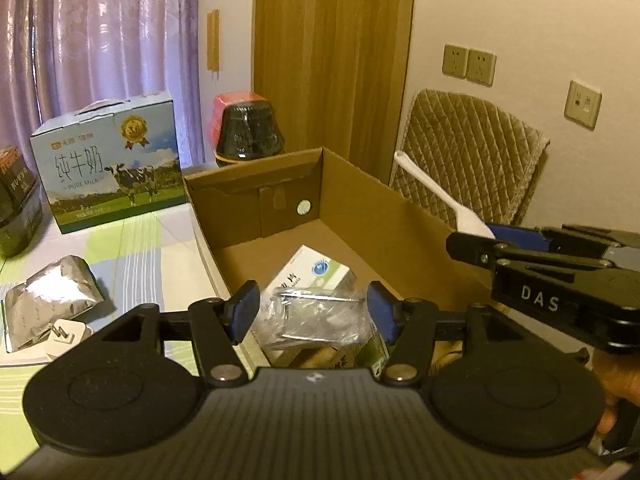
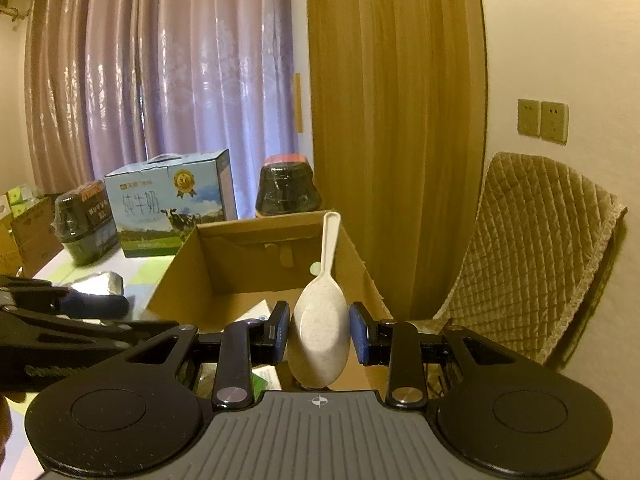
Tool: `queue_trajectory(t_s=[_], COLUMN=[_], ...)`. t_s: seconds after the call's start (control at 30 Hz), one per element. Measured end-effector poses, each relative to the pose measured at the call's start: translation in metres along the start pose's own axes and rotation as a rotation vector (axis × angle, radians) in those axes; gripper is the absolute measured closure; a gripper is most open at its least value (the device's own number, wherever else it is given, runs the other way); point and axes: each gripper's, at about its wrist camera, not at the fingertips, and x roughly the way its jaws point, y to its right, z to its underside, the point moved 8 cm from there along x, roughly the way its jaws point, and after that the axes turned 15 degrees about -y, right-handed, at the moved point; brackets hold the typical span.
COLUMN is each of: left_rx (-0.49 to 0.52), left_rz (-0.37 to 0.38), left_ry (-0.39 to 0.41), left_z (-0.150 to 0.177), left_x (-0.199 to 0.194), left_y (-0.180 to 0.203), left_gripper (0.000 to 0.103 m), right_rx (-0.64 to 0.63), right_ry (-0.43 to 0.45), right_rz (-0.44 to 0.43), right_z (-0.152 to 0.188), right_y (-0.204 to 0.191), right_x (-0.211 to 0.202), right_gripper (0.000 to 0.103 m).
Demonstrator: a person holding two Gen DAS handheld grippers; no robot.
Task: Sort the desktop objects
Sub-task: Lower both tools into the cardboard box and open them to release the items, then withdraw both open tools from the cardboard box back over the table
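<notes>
Holding white rice spoon [image 2: 318, 336] in my right gripper [image 2: 319, 334], 2 pads pinching bowl edges, handle pointing away over cardboard box [image 2: 356, 258]. I judge spoon light, stiff, slick; bowl grip may pivot. Left gripper [image 1: 312, 312] spread, empty, above crinkly plastic packet [image 1: 316, 318] inside box.

Counting what's showing up here: one cardboard box [image 1: 360, 200], one white rice spoon [image 2: 320, 320], one milk carton case [image 1: 108, 168], one foil pouch [image 1: 52, 296], one white plug [image 1: 68, 336], and three wall plates [image 1: 520, 76] sitting on the wall.
</notes>
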Motion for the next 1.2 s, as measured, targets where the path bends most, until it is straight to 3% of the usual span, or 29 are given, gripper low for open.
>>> queue_trajectory(t_s=[0.63, 0.67, 0.7, 0.77, 1.0, 1.2], left_rx=[-0.106, -0.106, -0.106, -0.101, -0.103, -0.1], left_rz=[-0.04, -0.042, -0.044, -0.05, -0.058, -0.077], left_ry=[0.022, 0.021, 0.02, 0.018, 0.016, 0.012], left_z=[0.03, 0.032, 0.034, 0.038, 0.051, 0.065], left_x=[-0.032, -0.033, -0.034, -0.036, -0.045, -0.062], left_y=[-0.052, -0.053, -0.054, -0.056, -0.062, -0.068], left_gripper=[0.043, 0.043, 0.042, 0.039, 0.03, 0.02], right_rx=[-0.026, -0.028, -0.02, 0.011, -0.004, 0.008], right_ry=[-0.03, -0.048, -0.058, -0.055, -0.064, -0.033], right_rz=[-0.057, -0.066, -0.062, -0.063, -0.049, -0.05], right_z=[-0.008, -0.007, -0.006, -0.003, 0.017, 0.021], right_y=[-0.018, -0.019, -0.019, -0.015, -0.012, -0.018], right_x=[0.016, 0.02, 0.023, 0.021, 0.0, -0.027], right_gripper=[0.073, 0.069, 0.057, 0.05, 0.044, 0.031])
